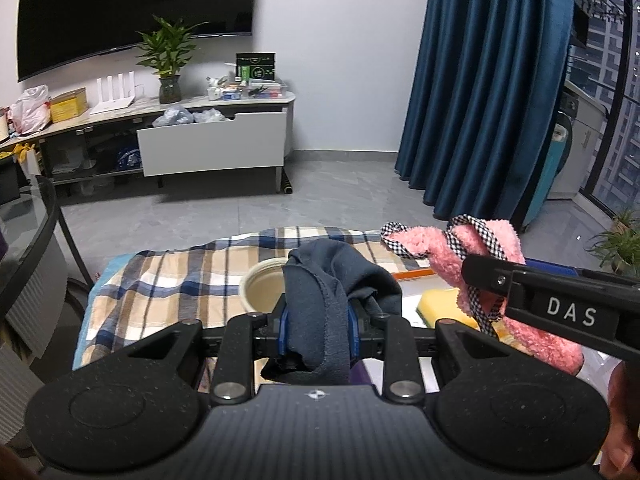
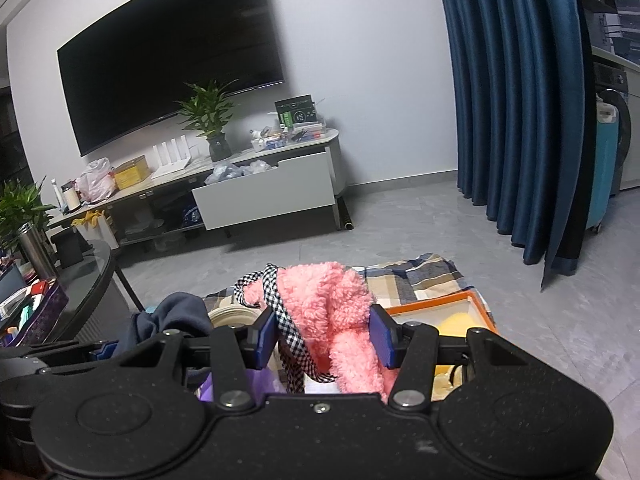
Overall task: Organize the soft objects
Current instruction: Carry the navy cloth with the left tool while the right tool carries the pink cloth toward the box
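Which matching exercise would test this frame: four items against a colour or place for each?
Items:
1. cloth in the left gripper
2. fluffy towel in the right gripper
3. sponge
4. round container

Descriptions:
A. pink with checked trim
B. yellow, in the orange-rimmed tray
C. dark blue-grey
D. cream, on the plaid cloth

Pairs: 1-C, 2-A, 3-B, 4-D

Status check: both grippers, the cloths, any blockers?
Left gripper shut on dark blue cloth. Right gripper shut on pink fluffy cloth. Both lifted over plaid blanket. No blockers visible.
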